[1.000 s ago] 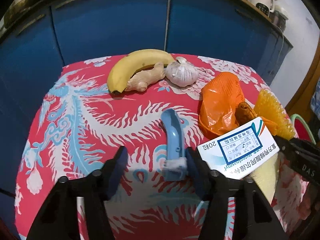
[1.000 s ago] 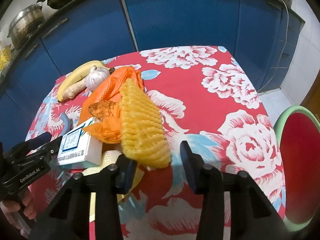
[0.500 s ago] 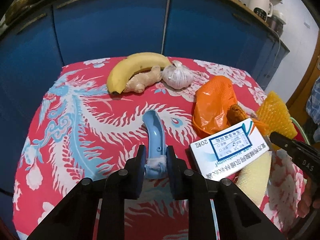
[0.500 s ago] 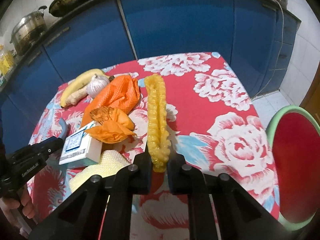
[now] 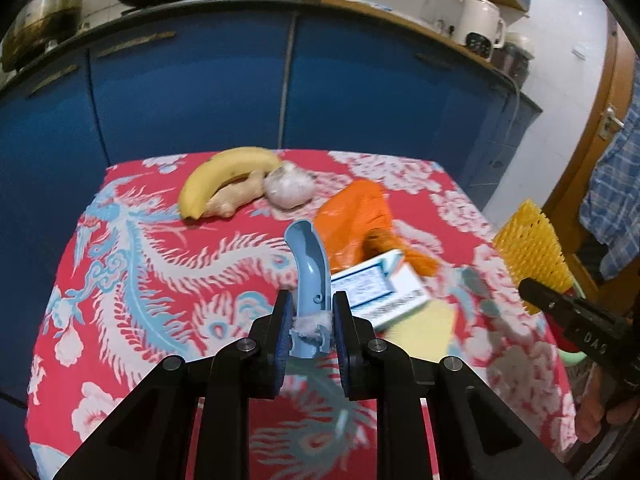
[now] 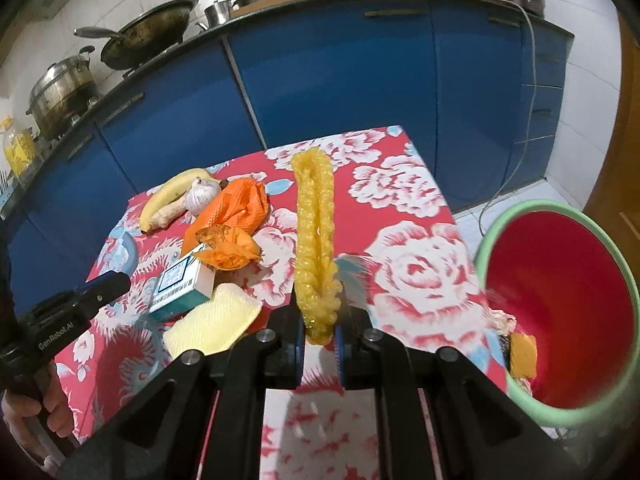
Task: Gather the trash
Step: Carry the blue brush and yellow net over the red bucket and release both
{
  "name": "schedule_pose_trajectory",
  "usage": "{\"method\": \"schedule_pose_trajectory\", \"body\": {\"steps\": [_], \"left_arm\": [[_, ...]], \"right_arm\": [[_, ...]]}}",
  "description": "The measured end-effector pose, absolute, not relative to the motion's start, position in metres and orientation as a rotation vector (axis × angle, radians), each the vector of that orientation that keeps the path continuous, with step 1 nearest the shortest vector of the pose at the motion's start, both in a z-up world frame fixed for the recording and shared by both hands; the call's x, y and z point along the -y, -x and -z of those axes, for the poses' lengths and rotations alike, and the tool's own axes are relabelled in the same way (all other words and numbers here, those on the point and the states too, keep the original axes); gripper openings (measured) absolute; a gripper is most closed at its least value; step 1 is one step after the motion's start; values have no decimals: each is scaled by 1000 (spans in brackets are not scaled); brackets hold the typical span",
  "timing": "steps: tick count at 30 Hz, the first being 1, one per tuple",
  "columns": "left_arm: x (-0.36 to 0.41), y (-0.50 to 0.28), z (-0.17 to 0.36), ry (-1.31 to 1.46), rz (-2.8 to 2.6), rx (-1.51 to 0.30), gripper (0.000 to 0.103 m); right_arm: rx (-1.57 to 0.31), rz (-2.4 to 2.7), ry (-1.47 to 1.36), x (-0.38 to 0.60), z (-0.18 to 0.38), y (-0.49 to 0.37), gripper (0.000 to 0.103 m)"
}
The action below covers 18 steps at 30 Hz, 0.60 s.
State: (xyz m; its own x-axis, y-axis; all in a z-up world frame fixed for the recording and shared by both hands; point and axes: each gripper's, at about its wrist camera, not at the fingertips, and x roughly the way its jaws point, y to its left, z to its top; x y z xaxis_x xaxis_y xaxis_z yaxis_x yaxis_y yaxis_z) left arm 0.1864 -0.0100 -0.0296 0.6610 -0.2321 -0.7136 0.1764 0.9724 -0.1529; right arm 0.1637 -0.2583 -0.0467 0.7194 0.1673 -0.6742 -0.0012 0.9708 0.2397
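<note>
My left gripper [image 5: 309, 330] is shut on a curved light-blue plastic piece [image 5: 309, 268] and holds it above the red flowered tablecloth [image 5: 132, 280]. My right gripper [image 6: 319, 330] is shut on a yellow foam fruit net [image 6: 314, 236], lifted off the table; the net also shows in the left wrist view [image 5: 528, 252]. An orange plastic bag [image 6: 236, 208], a white and blue medicine box [image 6: 184, 284] and a pale yellow foam net [image 6: 212, 322] lie on the cloth. A red bin with a green rim [image 6: 560, 304] stands off the table's right side.
A banana [image 5: 224, 180], a ginger root [image 5: 236, 200] and a garlic bulb [image 5: 288, 190] lie at the table's far side. Blue cabinets [image 5: 200, 92] stand behind, with pots and a wok [image 6: 148, 40] on the counter. Some scraps lie inside the bin.
Both grippers closed, the left on the blue plastic piece and the right on the yellow foam net, then lifted them off the cloth. The bin has come closer in the right wrist view.
</note>
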Motion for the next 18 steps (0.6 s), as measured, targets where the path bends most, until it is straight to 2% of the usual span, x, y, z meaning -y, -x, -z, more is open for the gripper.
{"method": "schedule_pose_trajectory", "body": {"steps": [18], "left_arm": [[87,-157,4,18,382,-791,20]], "right_arm": [[-705,62,-300,336,33,-98,14]]}}
